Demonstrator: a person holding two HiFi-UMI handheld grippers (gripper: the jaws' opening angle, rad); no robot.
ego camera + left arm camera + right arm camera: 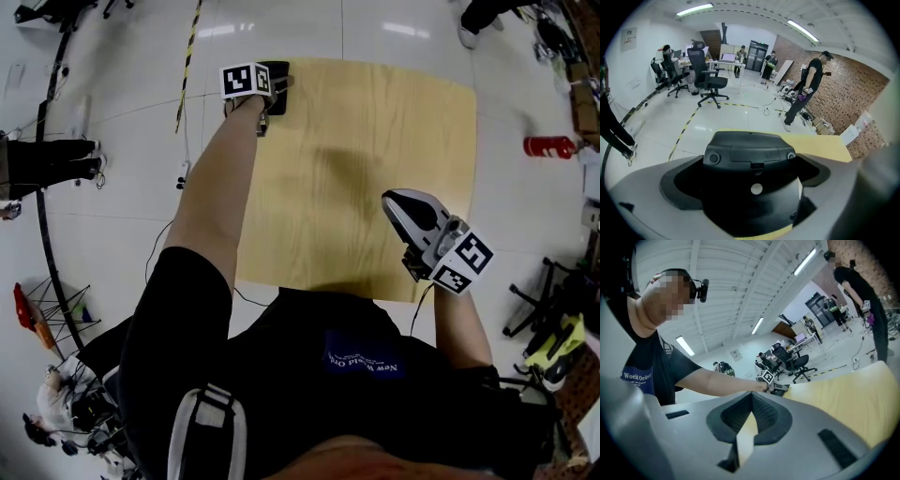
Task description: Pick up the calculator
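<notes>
A black calculator (278,79) sits in my left gripper (268,97) at the far left corner of the wooden table (375,141). In the left gripper view the calculator (750,159) fills the space between the jaws, its back towards the camera, showing a battery cover, two round feet and a small round sticker. My left gripper is shut on it. My right gripper (394,206) hovers over the table's near right part. Its jaws (751,397) meet at the tips with nothing between them.
A red cylinder (548,146) lies on the floor right of the table. A person's legs (52,159) stand at the left, and yellow-black tape (187,56) runs along the floor. Office chairs (708,79) and a standing person (811,84) are beyond the table.
</notes>
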